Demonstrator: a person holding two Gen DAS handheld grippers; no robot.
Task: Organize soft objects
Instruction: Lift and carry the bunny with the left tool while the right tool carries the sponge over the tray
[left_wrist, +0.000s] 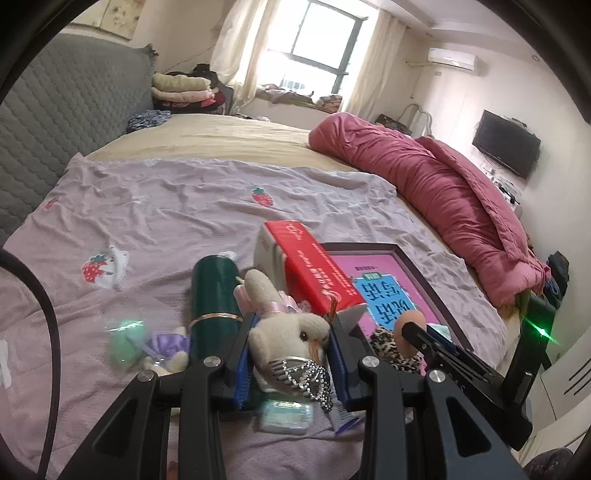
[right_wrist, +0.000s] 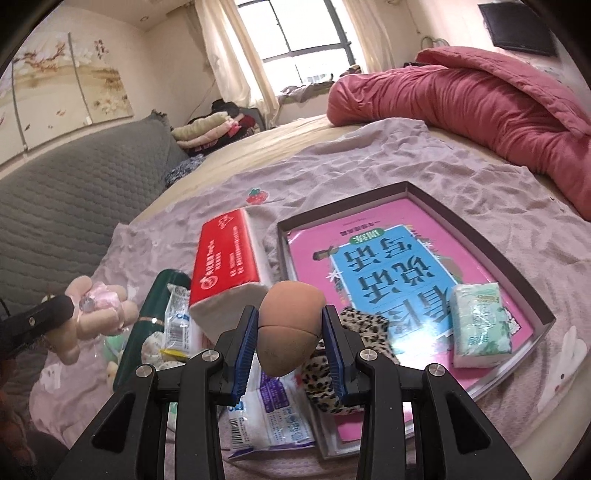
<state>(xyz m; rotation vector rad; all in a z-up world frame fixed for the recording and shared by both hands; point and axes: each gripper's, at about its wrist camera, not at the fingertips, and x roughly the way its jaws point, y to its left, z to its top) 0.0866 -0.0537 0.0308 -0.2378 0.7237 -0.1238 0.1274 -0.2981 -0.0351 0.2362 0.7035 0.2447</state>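
Left wrist view: bunny (left_wrist: 284, 328), plush, clamped in left gripper (left_wrist: 291, 332), lifted over the clutter. Right gripper (right_wrist: 290, 332) jaws clenched on sponge (right_wrist: 288, 325), brown, egg-shaped. Tray (right_wrist: 528, 295) at 2 o'clock of the sponge, holding a pink book (right_wrist: 369, 266) and tissue pack (right_wrist: 480, 325). Advice: carry both over the tray wall, keep the squeeze light, lower before releasing. Surface: bed, lilac sheet (left_wrist: 184, 206); red quilt (left_wrist: 443, 199) at 1 o'clock; window (left_wrist: 325, 44) beyond.
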